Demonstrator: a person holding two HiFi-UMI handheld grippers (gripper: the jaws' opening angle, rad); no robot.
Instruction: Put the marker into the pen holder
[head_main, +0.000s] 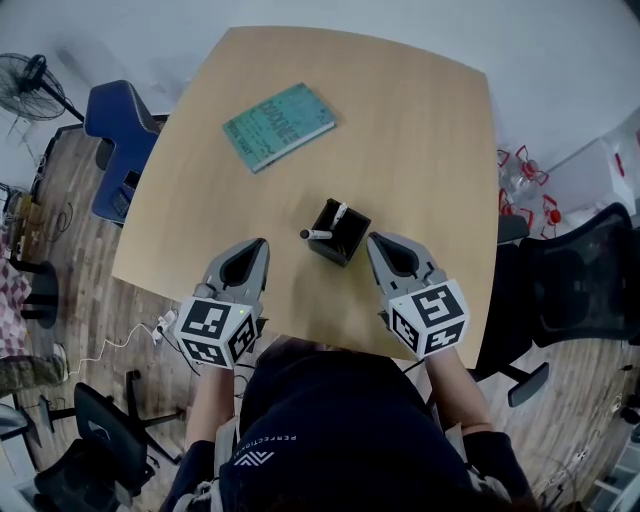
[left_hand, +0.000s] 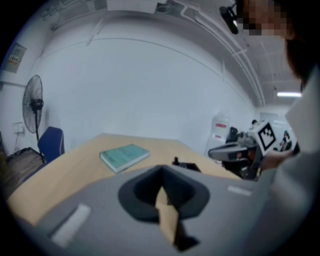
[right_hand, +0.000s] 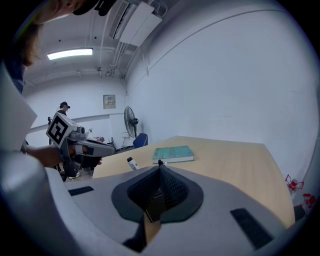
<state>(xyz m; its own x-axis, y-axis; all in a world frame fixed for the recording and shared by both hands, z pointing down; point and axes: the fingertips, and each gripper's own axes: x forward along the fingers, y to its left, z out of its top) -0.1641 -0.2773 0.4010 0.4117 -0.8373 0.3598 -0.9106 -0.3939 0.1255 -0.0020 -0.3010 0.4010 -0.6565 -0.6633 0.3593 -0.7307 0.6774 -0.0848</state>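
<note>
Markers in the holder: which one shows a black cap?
The marker jutting sideways over the pen holder's left rim; the other marker, standing inside, shows only white.

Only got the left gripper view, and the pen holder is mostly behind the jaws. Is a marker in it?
Observer: Head view shows a white marker leaning in the pen holder, black cap past its rim.
Operator: Right gripper holding anything?
Observer: No. The right gripper has its jaws together, nothing between them.
Operator: Anything else in the holder?
Observer: One more white tip stands inside it.
</note>
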